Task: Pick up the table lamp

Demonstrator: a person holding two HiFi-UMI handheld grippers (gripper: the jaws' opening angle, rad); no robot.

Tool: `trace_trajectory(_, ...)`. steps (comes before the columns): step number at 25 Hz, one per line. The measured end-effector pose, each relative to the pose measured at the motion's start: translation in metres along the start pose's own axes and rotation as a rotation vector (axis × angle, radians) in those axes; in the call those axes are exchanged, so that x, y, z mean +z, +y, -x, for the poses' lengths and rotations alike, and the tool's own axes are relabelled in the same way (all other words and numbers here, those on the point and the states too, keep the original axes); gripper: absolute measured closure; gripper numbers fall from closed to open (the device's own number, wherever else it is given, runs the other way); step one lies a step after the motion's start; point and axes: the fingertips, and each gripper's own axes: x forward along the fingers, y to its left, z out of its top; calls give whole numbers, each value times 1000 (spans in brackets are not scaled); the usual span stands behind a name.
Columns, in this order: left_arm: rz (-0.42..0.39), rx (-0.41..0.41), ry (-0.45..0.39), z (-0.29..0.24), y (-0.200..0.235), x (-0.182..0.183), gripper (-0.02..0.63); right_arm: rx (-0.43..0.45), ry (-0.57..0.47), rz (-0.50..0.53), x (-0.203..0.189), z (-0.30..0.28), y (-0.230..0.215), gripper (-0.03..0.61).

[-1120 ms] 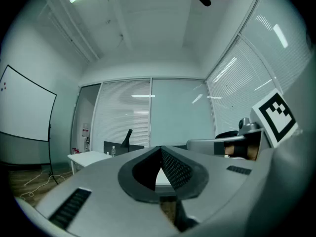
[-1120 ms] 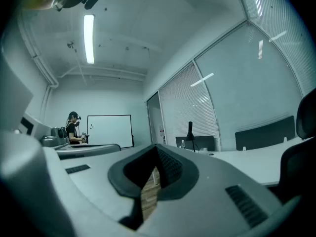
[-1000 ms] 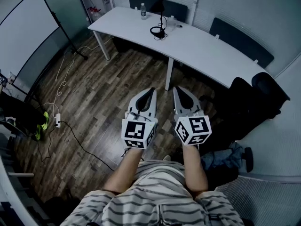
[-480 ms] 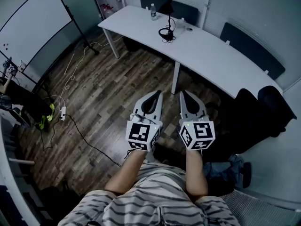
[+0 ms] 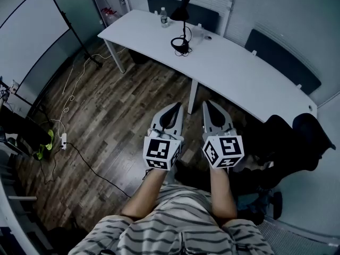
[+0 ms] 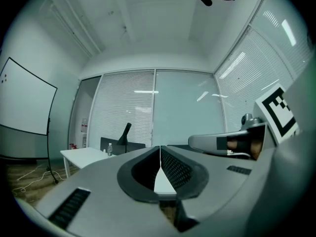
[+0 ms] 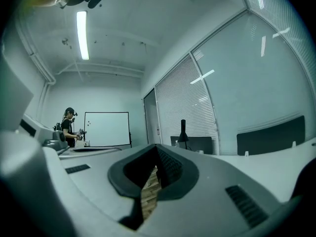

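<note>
The black table lamp stands on the far part of the long white table, its cord coiled round its base. Both grippers are held side by side over the wooden floor, well short of the table and pointing toward it. My left gripper is shut with nothing in it, and my right gripper is shut and empty too. In the left gripper view the lamp is small and far beyond the shut jaw tips. The right gripper view shows the lamp far off, right of its tips.
A water bottle stands on the table near the lamp. Black chairs sit at the right by the table's near end. A whiteboard on a stand and floor cables are on the left. A person stands far off.
Both grippers have moved forward together toward the table, still side by side and shut. The table's leg and near edge now lie closer to the gripper tips.
</note>
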Motion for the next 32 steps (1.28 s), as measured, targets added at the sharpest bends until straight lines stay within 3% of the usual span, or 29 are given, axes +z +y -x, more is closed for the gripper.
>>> trace_trajectory(7,24,-40,35,-82,65,2,606,-53,12,44,11,-105,-28,575)
trace_trajectory(19,10,-90,32,-208,172,23,606,-92,19,7,20,-260,-62,575)
trace_trajectory(25,34,-114,36,-241,204,22,606,-130,29,22,20,-294,-68,575)
trace_trajectory(32,52,-139,47,-278,211,14,606,-167,37,18,18,-317,-96,575)
